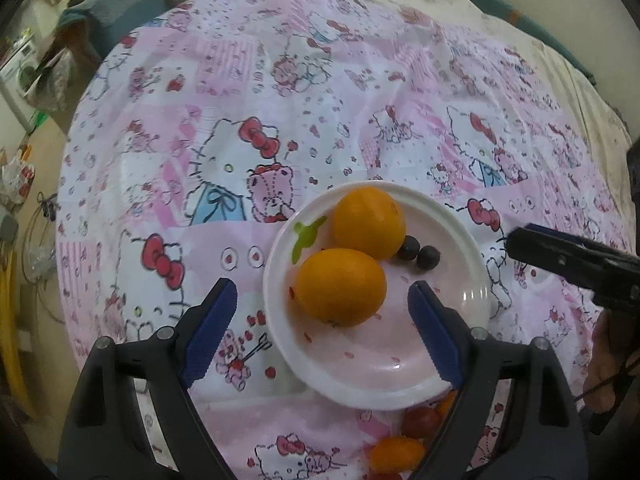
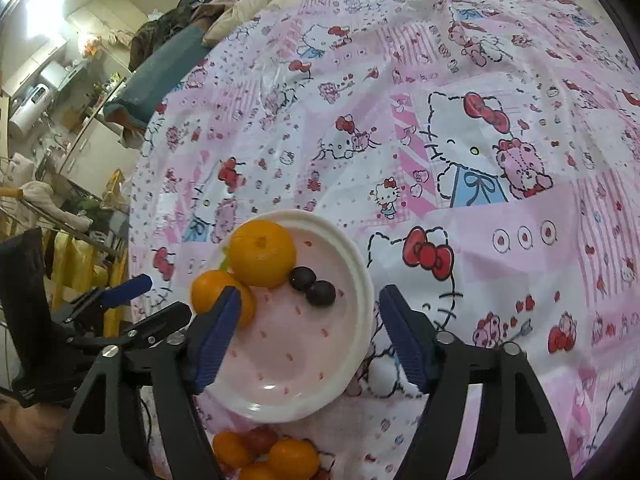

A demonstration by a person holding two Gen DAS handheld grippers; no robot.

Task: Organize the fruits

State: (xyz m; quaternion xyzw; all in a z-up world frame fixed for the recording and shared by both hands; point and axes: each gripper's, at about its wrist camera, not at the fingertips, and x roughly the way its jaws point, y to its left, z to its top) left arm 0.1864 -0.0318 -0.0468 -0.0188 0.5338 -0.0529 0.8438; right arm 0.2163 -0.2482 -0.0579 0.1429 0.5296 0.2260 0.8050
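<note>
Closest to my lens, small orange and red fruits (image 2: 260, 454) lie loose on the pink-and-white cartoon-print plastic cloth (image 2: 460, 128), just on the near side of the round white-rimmed pink plate (image 2: 362, 280). On that plate I already have two large oranges (image 1: 352, 256) touching each other toward its far-left part, and two dark round berries (image 1: 418, 252) side by side just right of the farther orange.

My left gripper (image 1: 322, 306) hangs over the plate's near-left part with its blue-padded tongs wide apart and nothing clamped; the nearer orange shows between them but neither pad presses it. My right gripper (image 2: 310, 316) stands over the plate's near half, tongs also apart and empty, with one finger over the right rim.

I judge the sorting partly done: four pieces are plated, both tools are free, and the loose pile by the near rim is what remains. How many pieces it holds I cannot tell, since my own gripper frames cover part of it.
</note>
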